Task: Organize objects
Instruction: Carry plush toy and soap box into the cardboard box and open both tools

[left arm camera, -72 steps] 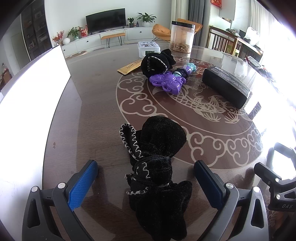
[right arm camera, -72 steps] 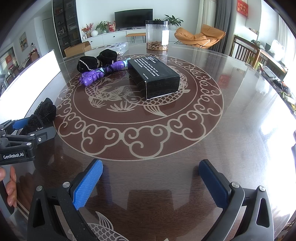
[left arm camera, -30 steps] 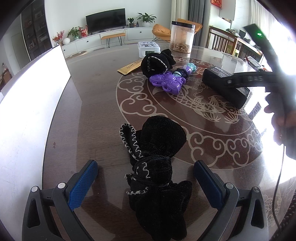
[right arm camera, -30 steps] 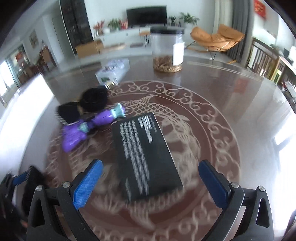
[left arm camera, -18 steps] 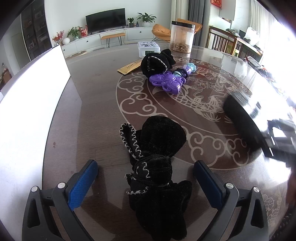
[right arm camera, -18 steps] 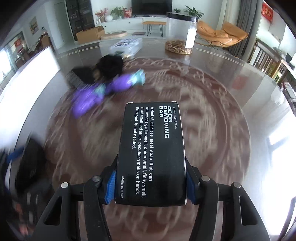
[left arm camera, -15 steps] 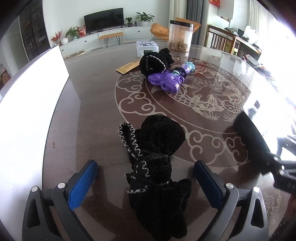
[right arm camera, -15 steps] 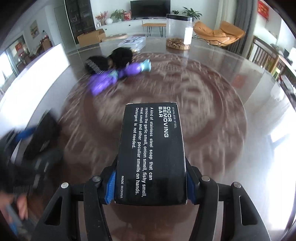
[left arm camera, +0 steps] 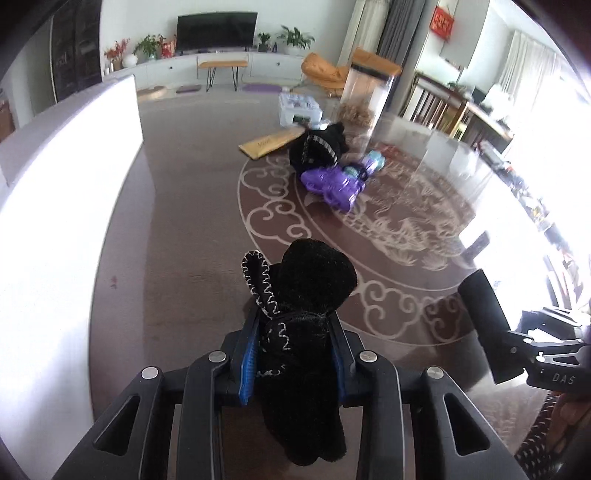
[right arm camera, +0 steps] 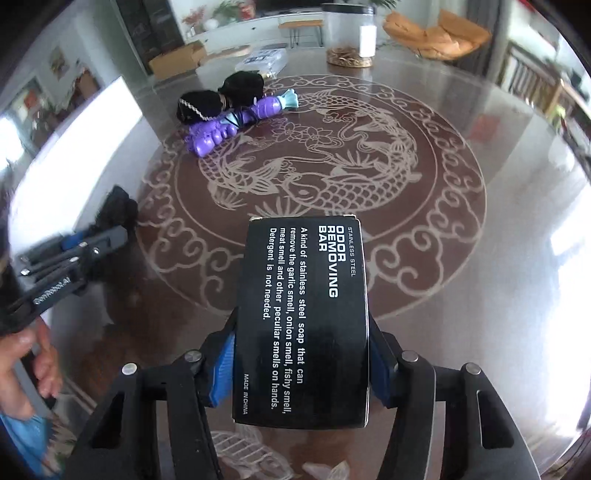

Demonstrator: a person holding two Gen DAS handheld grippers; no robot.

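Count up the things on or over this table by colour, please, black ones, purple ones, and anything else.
Black: 3, the plush toy in the left gripper, the odor removing bar box in the right gripper, and a second plush toy.
Purple: 1, the purple toy.
Clear: 2, the tall jar and a small plastic box.
Tan: 1, the flat packet.
Total: 7

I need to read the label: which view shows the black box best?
The right wrist view: the black box lies label-up, its print sharp, clamped in the right gripper. The left wrist view catches only a dark, unreadable end of it at far right.
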